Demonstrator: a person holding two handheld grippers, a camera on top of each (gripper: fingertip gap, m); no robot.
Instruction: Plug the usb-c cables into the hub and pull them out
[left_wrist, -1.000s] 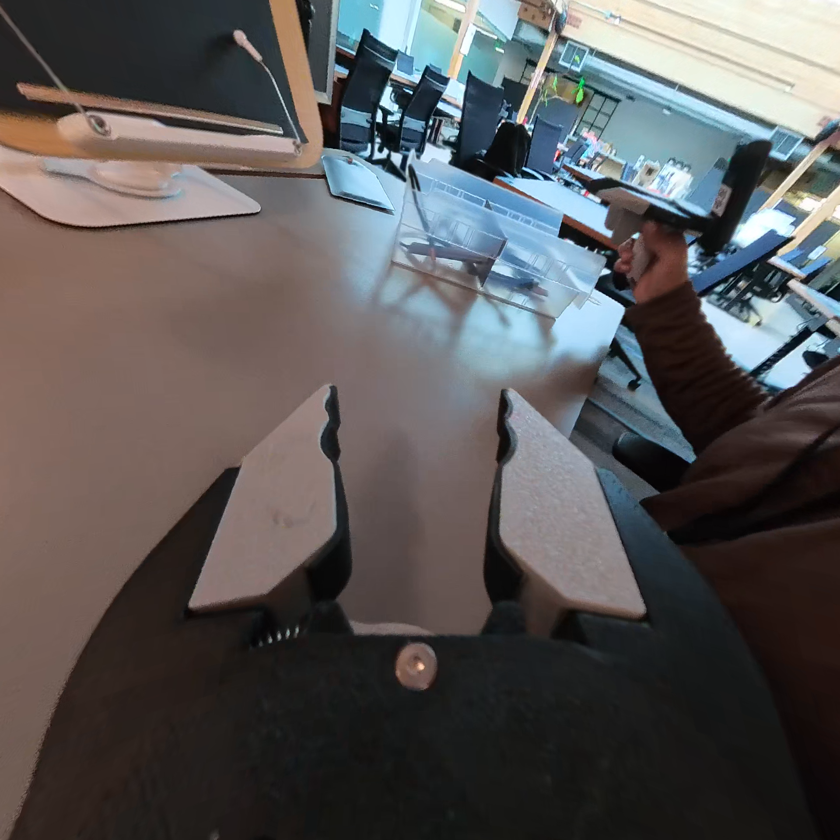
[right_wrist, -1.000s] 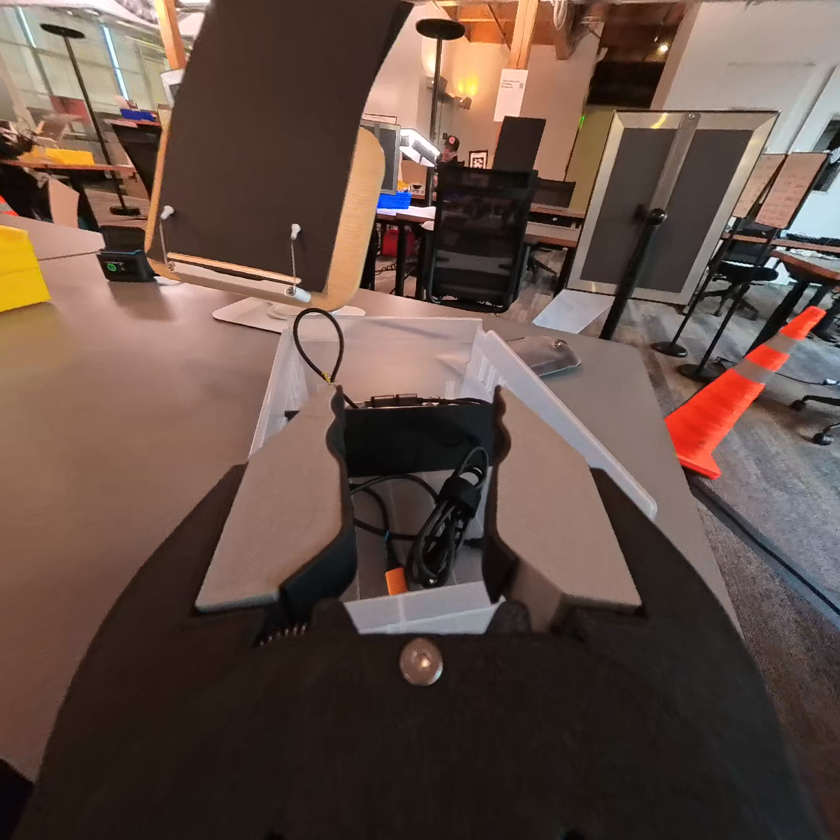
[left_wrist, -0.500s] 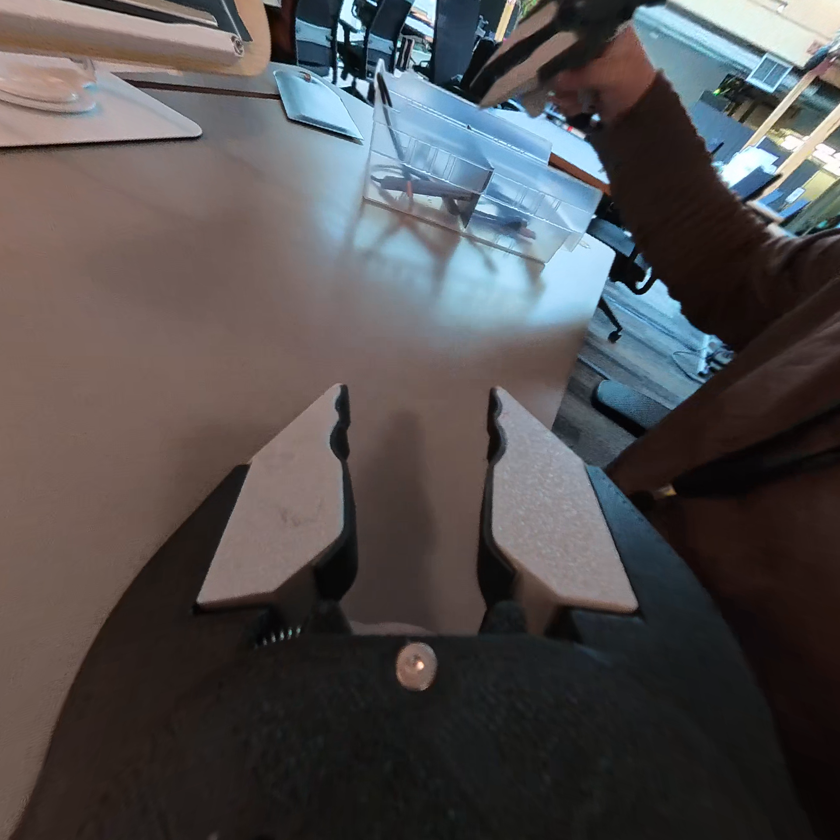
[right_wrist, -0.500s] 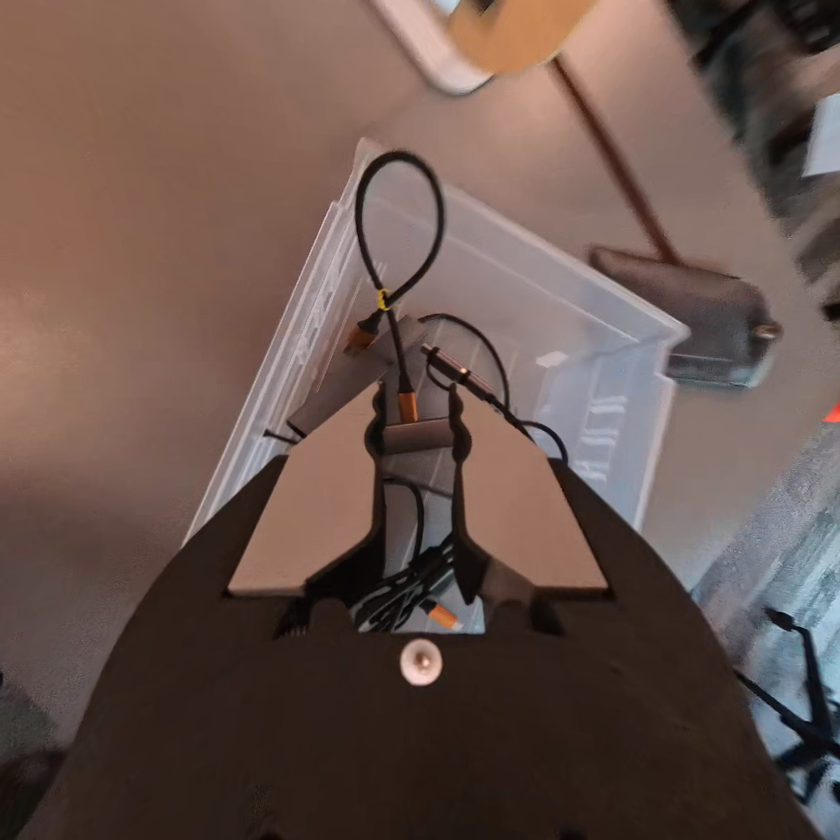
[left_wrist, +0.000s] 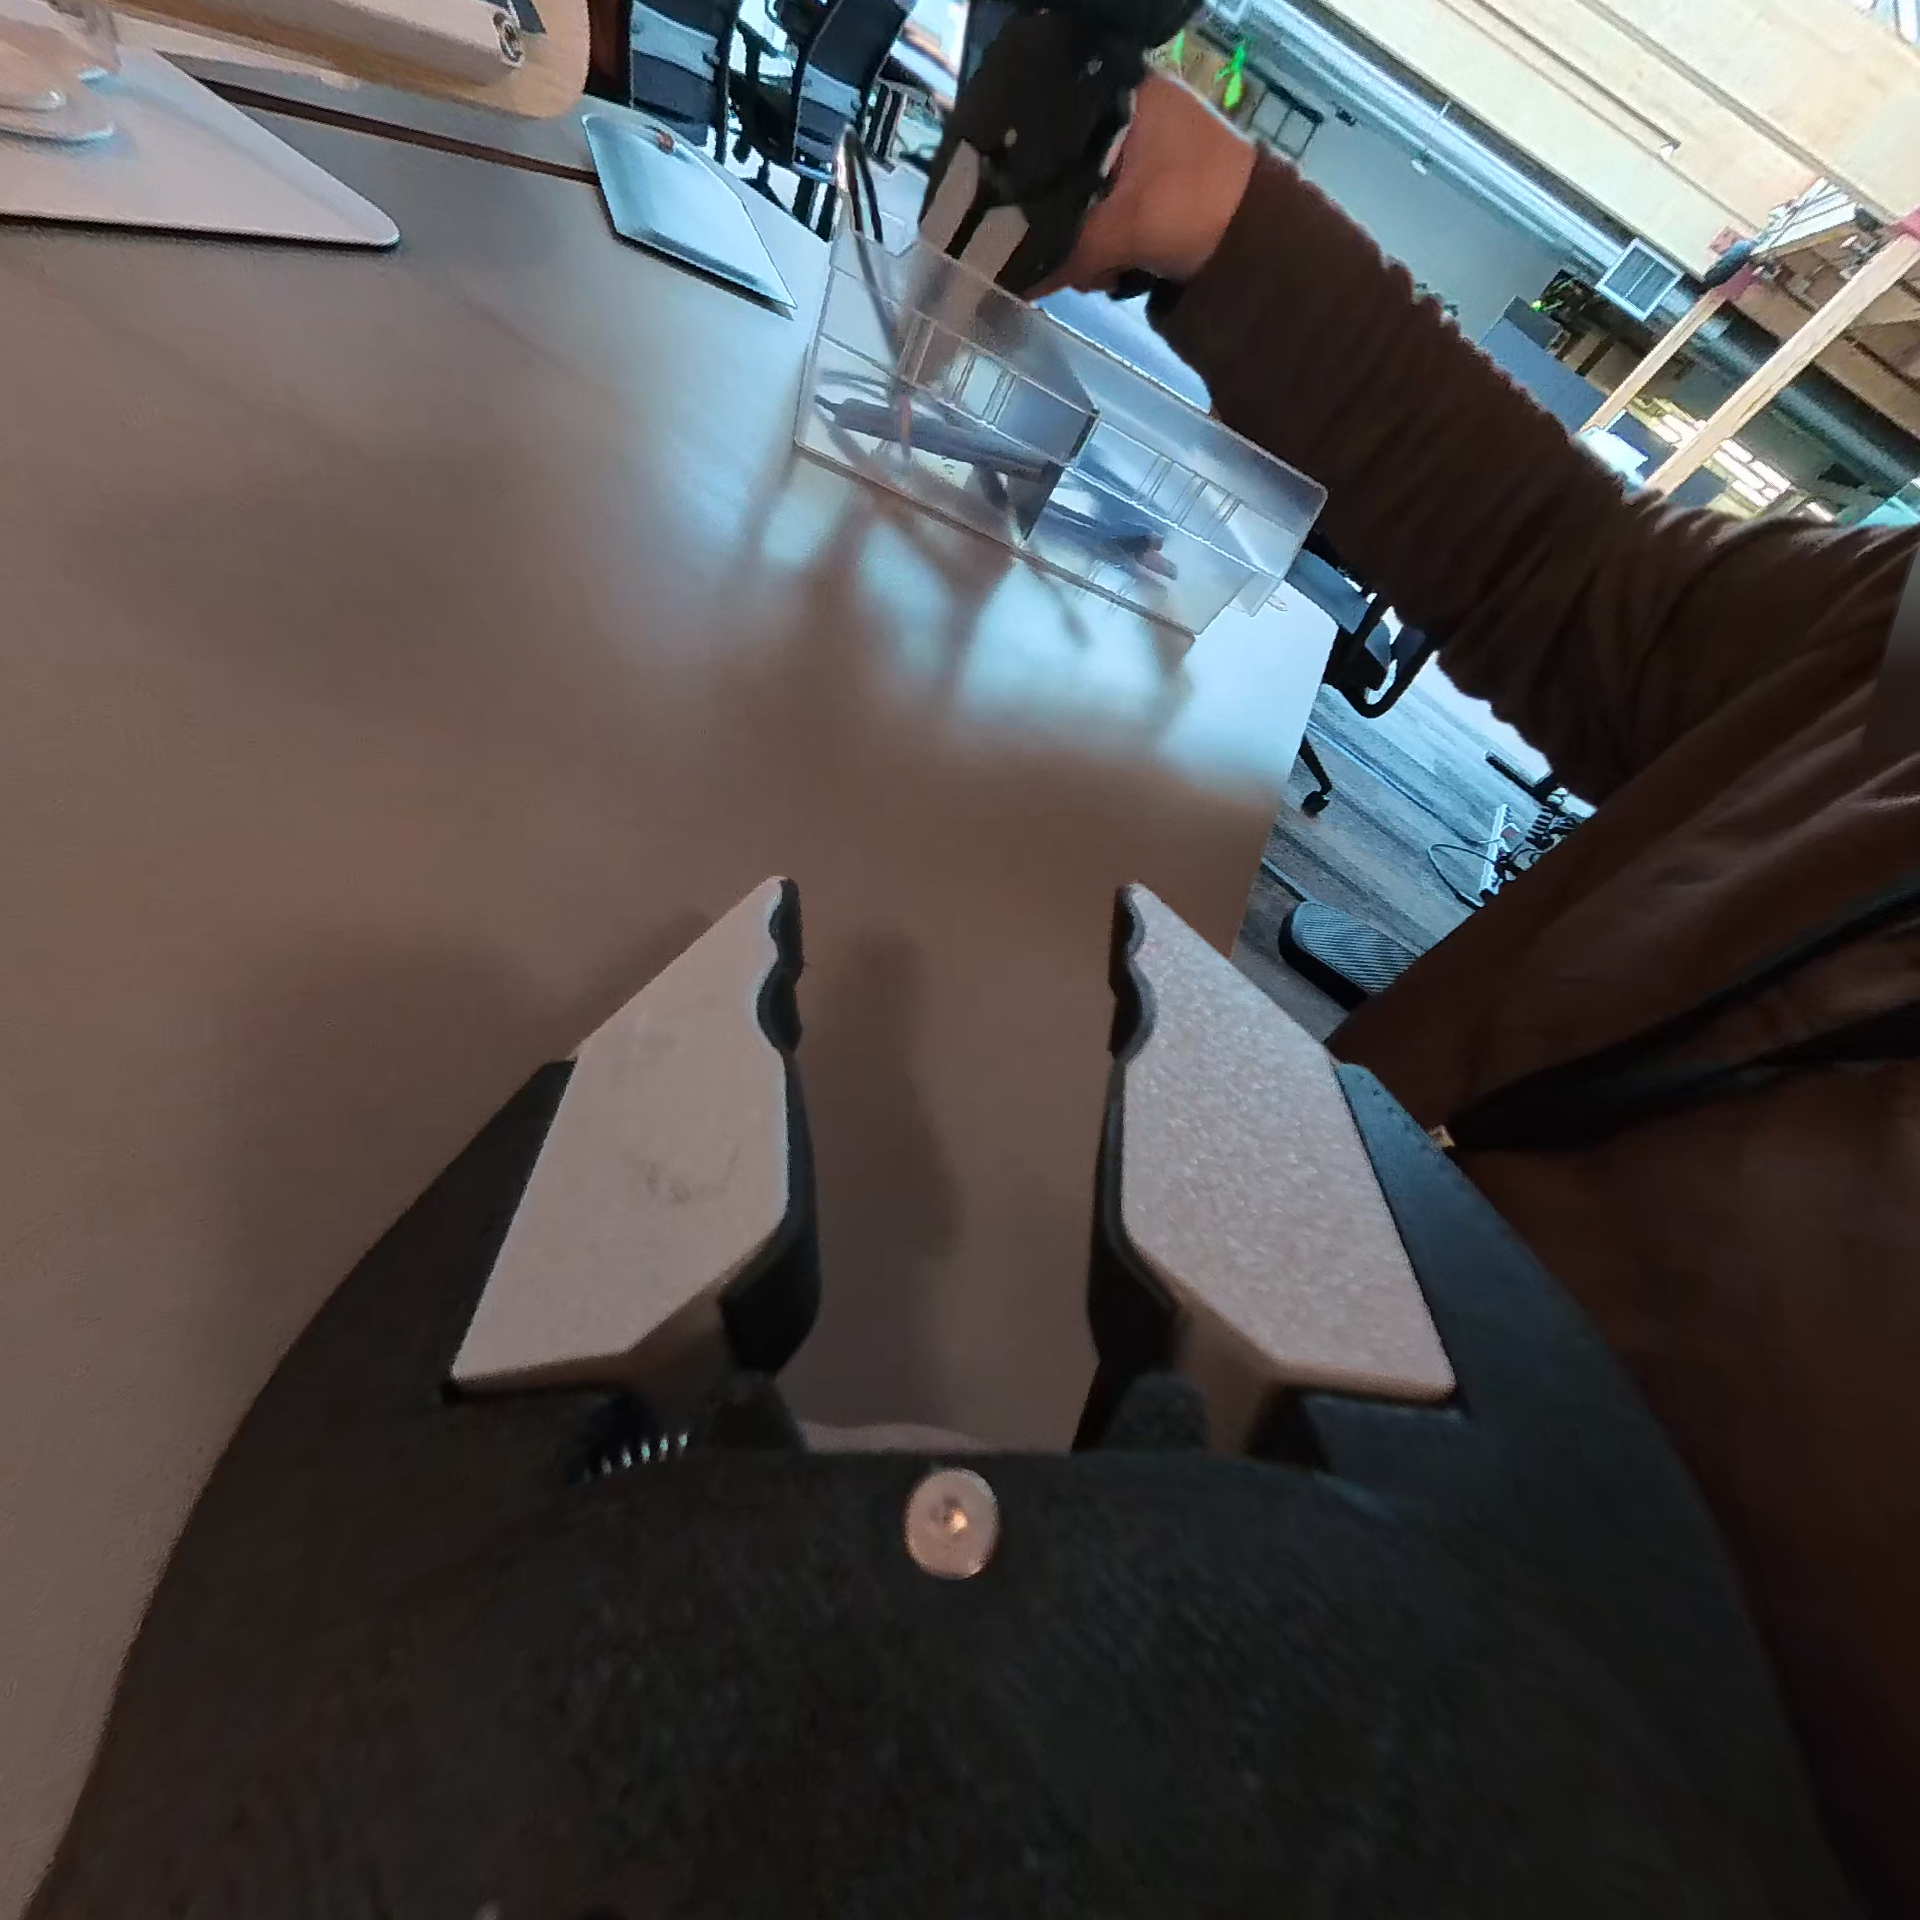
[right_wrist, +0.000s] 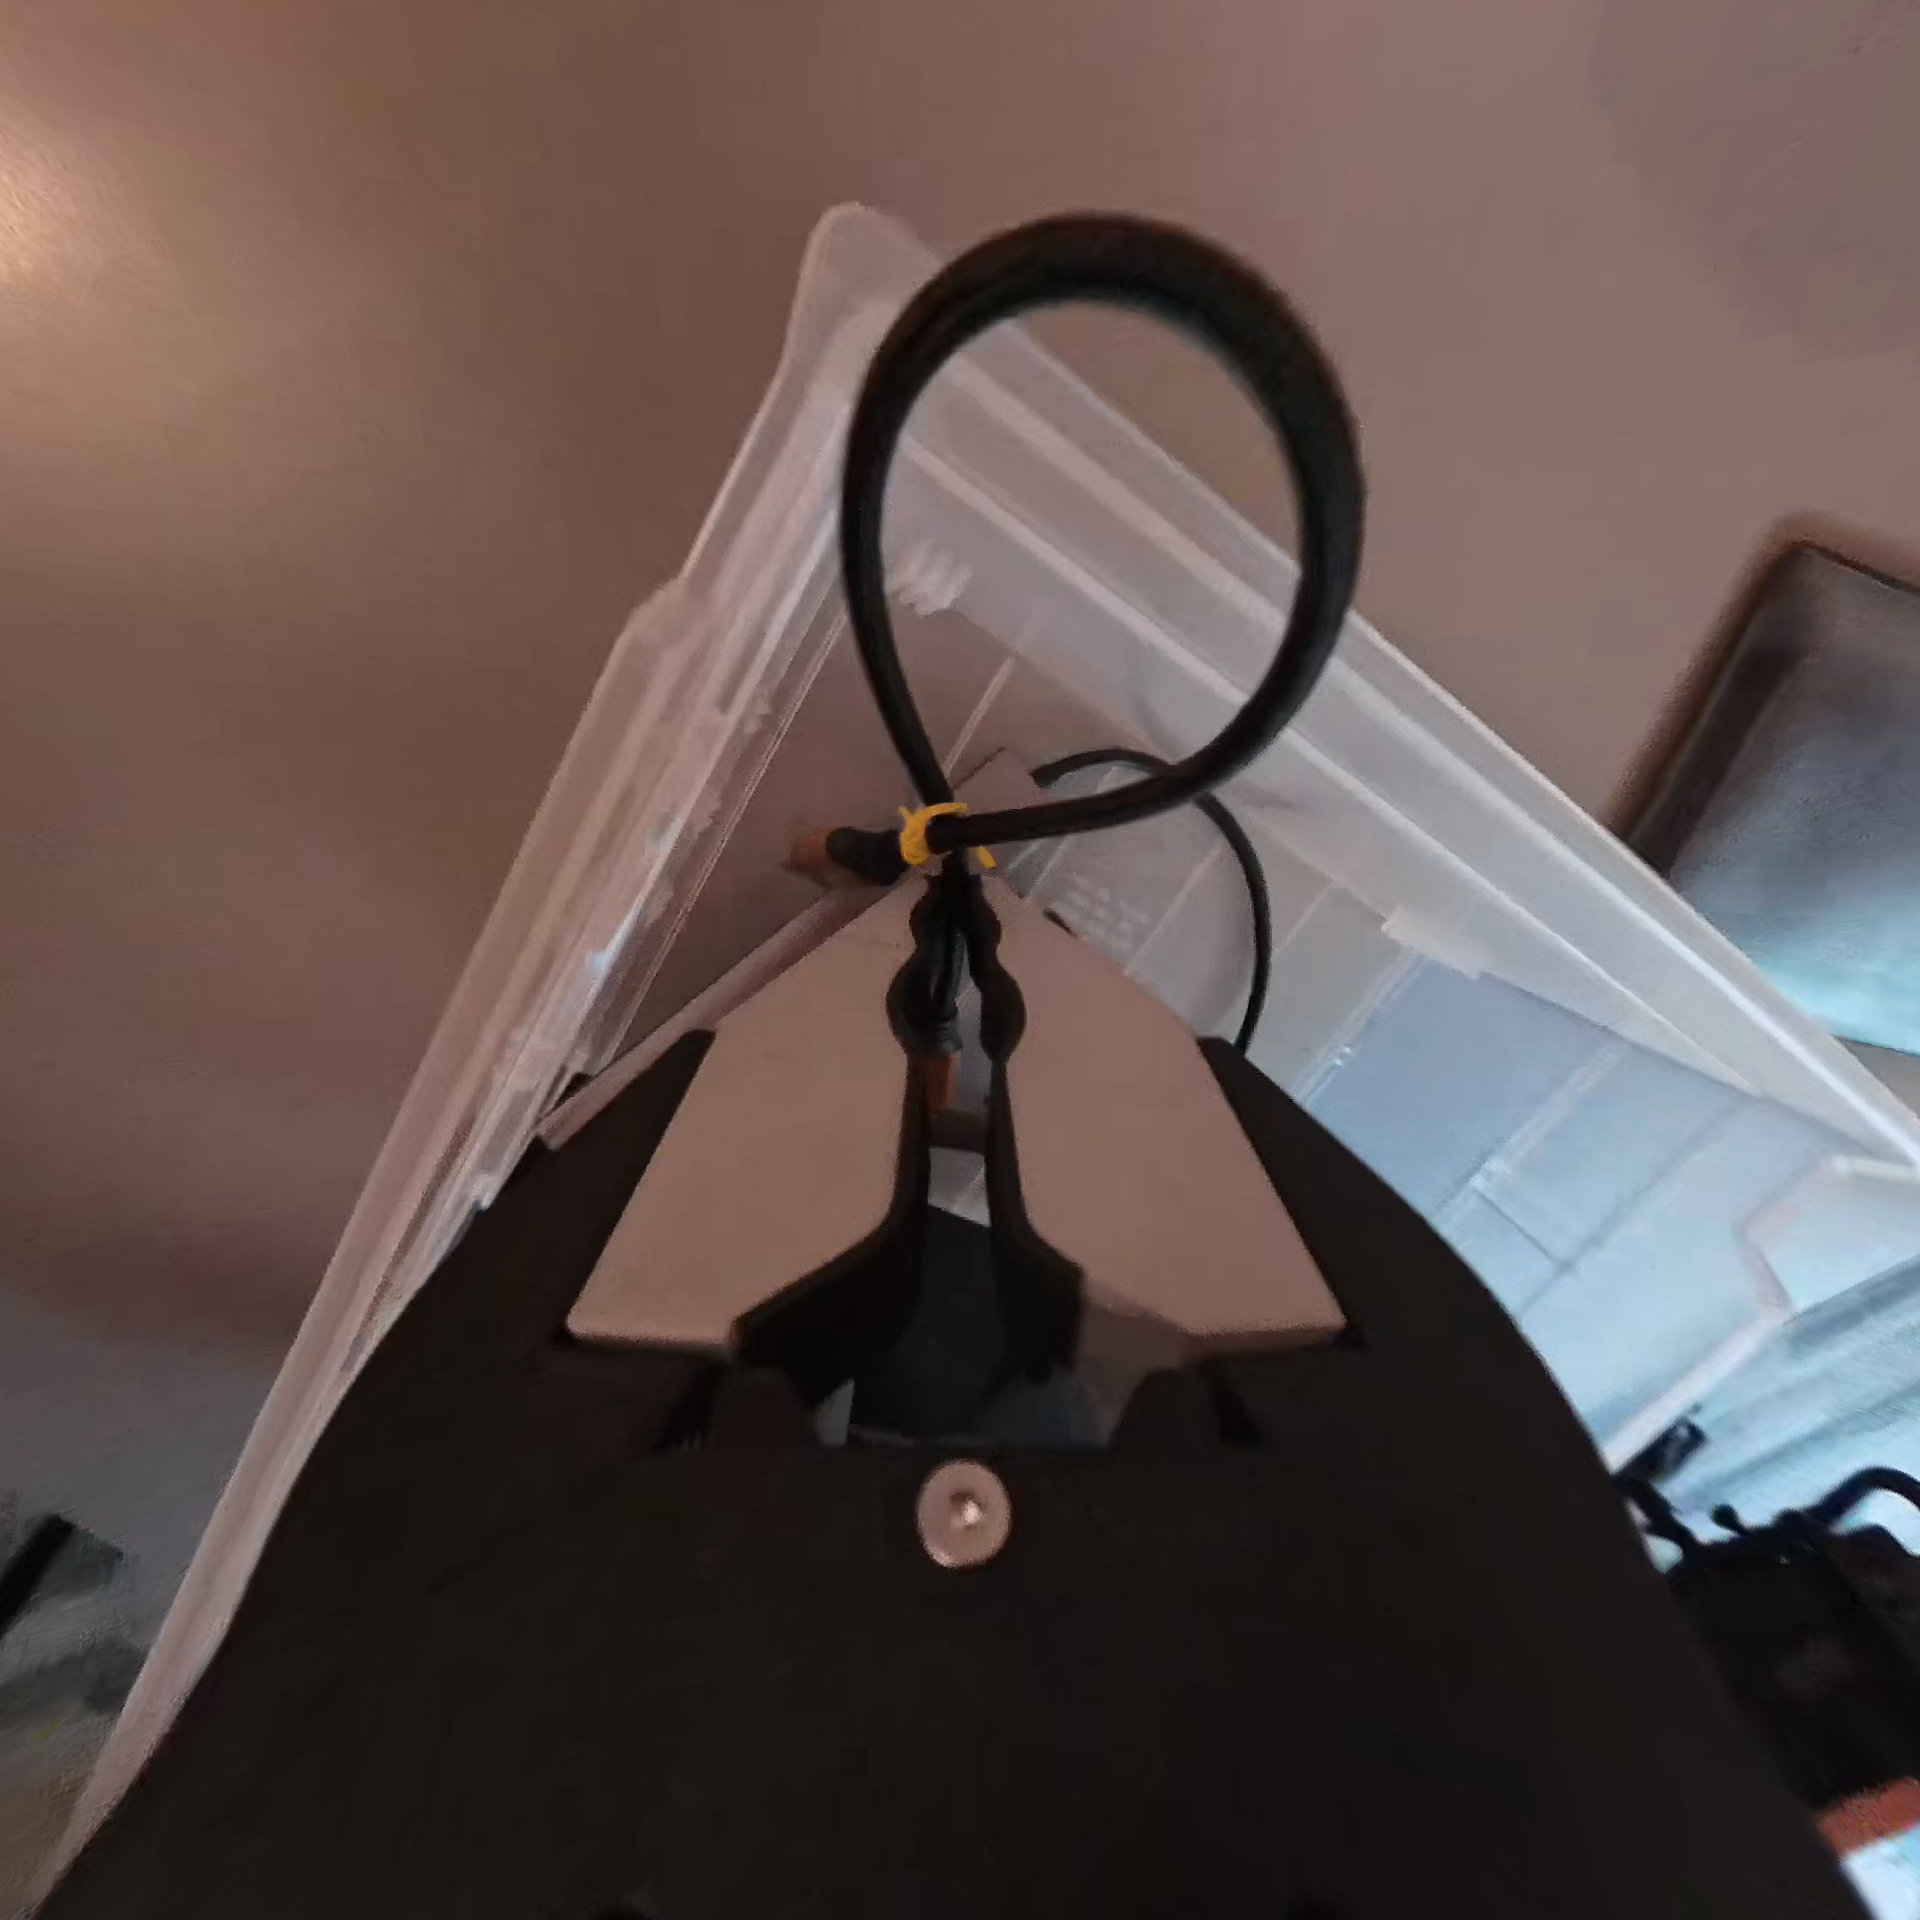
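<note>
My right gripper (right_wrist: 953, 906) points down into a clear plastic bin (right_wrist: 727, 582). Its jaws are nearly closed on a black usb-c cable (right_wrist: 1320, 436), gripped just below a yellow tie (right_wrist: 928, 826). The cable's loop stands up above the fingertips, and an orange plug (right_wrist: 940, 1081) shows between the fingers. A grey hub (right_wrist: 717, 1013) lies under the fingertips, mostly hidden. My left gripper (left_wrist: 951, 925) is open and empty, low over the brown table. The left wrist view also shows the bin (left_wrist: 1195, 488) far ahead, with the right gripper (left_wrist: 982, 223) reaching into it.
A person's brown sleeve (left_wrist: 1455, 416) reaches over the table's right edge (left_wrist: 1278, 810). A flat silver device (left_wrist: 686, 208) lies behind the bin and also shows in the right wrist view (right_wrist: 1787, 790). A white stand base (left_wrist: 187, 187) sits at far left. The tips of one gripper are about 40 centimetres away from the tips of the other.
My right gripper has tipped down into the bin and shut on the black cable. My left gripper has stayed open and moved slightly forward.
</note>
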